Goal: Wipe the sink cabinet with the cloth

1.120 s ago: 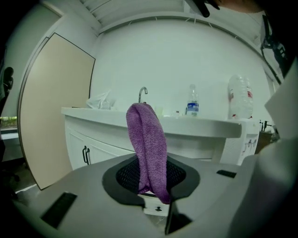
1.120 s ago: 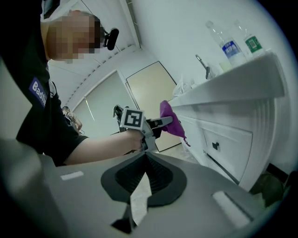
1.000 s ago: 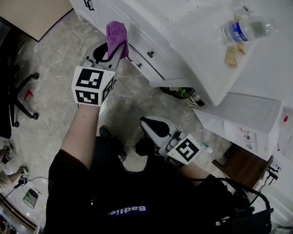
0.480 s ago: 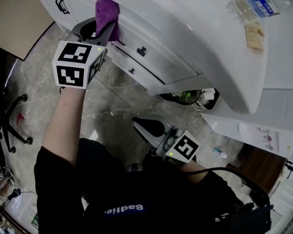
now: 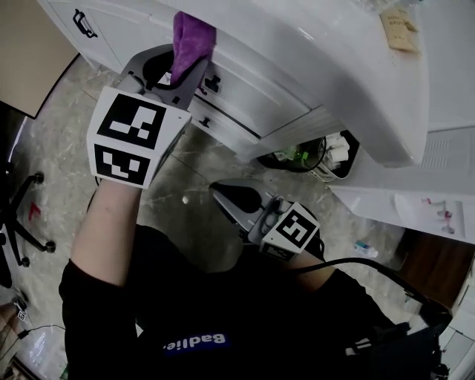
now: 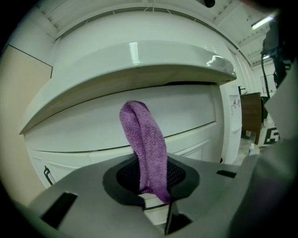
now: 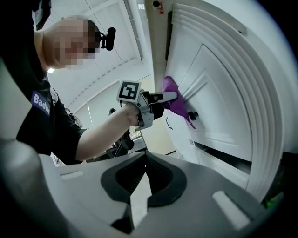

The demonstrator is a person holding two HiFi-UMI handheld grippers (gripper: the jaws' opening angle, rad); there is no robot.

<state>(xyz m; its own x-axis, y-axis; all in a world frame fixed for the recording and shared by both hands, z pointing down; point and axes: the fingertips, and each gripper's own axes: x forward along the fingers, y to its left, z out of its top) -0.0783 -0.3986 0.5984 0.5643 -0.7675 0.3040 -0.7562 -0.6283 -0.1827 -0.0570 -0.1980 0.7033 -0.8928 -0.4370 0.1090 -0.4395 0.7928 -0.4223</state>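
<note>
My left gripper [image 5: 177,67] is shut on a purple cloth [image 5: 191,41] and presses it against the white sink cabinet front [image 5: 252,89], just below the counter's overhanging edge. In the left gripper view the purple cloth [image 6: 144,148] stands up from the closed jaws before the white cabinet panel [image 6: 93,125]. In the right gripper view the cloth [image 7: 176,100] touches the cabinet [image 7: 219,93] near a dark knob [image 7: 193,115]. My right gripper [image 5: 237,200] hangs low by the person's body, shut with nothing in it.
Dark knobs [image 5: 213,83] and a handle [image 5: 83,22] stud the cabinet doors. A dark bin of rubbish [image 5: 312,156] sits under the counter. A white box [image 5: 404,204] stands at right, and an office chair base [image 5: 15,223] at left on the marble floor.
The left gripper with the cloth has moved along the cabinet front, rightwards toward the knob. The head view shifted closer to the cabinet. The right gripper stayed low.
</note>
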